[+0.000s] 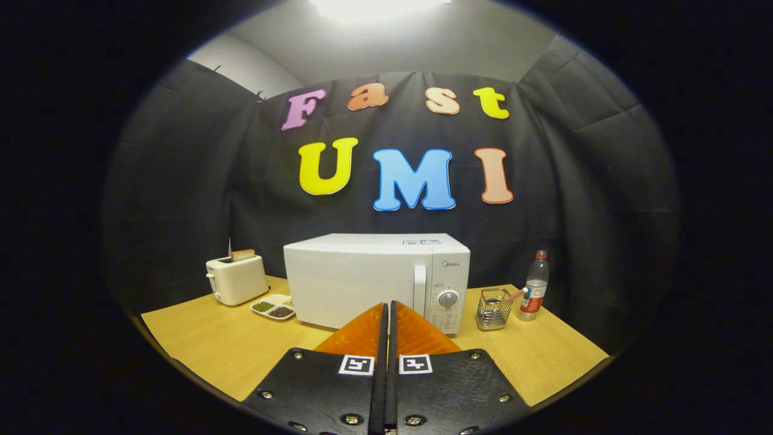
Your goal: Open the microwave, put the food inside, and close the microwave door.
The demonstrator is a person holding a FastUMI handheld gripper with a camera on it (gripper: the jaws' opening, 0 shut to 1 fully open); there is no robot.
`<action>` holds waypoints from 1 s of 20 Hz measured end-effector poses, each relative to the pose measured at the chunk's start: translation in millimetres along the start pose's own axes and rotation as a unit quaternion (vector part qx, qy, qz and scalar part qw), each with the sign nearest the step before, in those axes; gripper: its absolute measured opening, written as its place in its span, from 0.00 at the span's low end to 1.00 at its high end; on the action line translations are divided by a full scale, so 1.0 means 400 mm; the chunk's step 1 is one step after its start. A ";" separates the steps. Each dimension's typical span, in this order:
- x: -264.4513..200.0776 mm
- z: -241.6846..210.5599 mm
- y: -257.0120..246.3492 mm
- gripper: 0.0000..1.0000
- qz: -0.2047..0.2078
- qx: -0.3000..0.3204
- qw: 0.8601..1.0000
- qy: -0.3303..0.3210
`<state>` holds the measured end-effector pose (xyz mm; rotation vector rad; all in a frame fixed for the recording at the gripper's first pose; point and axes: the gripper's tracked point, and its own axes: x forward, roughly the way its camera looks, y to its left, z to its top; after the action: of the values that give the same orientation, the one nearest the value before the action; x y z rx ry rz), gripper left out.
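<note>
We list a white microwave (pixel 362 275) with a grey dial (pixel 447 298) — door shut — on a yellow-tan wooden table (pixel 229 344). Cream toaster (pixel 236 279); white tray (pixel 273 307) of green and dark-brown fillings; silver wire holder (pixel 493 309); clear bottle (pixel 534 289) — red cap, red label.

toaster (pixel 236 279): ten o'clock on the table (pixel 199 344), bread slice (pixel 243 255) poking up
divided dish (pixel 273 307): just beside the toaster
wire basket (pixel 493 309): two o'clock
water bottle (pixel 535 285): just beside the basket

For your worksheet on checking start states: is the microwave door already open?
No, the microwave door sits flush and closed, its handle untouched, with the tongs shut and empty in front of it.
</note>
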<state>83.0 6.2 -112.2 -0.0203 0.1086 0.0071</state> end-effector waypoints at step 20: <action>-0.327 0.089 -0.011 0.51 -0.047 0.018 0.999 -0.019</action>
<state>-43.2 2.0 -62.3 0.0111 0.0688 -0.0891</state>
